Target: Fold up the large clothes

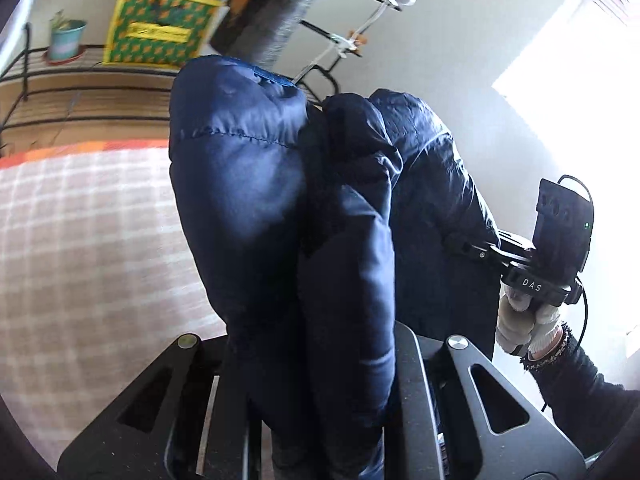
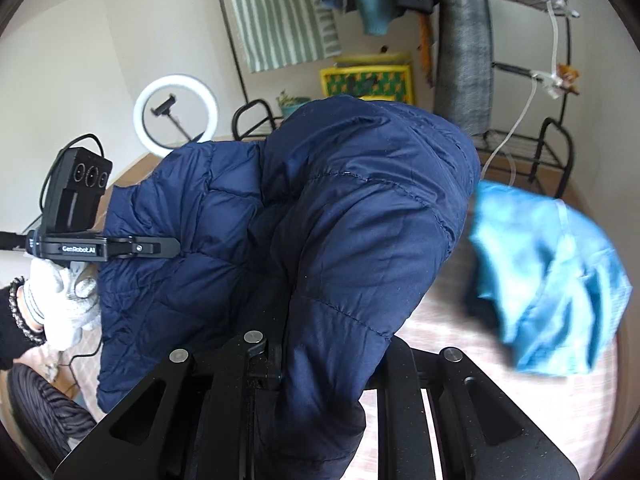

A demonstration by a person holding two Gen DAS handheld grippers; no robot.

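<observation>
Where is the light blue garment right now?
In the right wrist view, the light blue garment lies crumpled at the right side on the checked bedcover, just right of the navy puffer jacket and below the black metal rack.

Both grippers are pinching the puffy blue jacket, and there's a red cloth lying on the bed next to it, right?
Almost. Both the left gripper and the right gripper are shut on the puffy blue jacket, but the cloth on the bed beside it is light blue, not red. The right wrist view shows it.
</observation>
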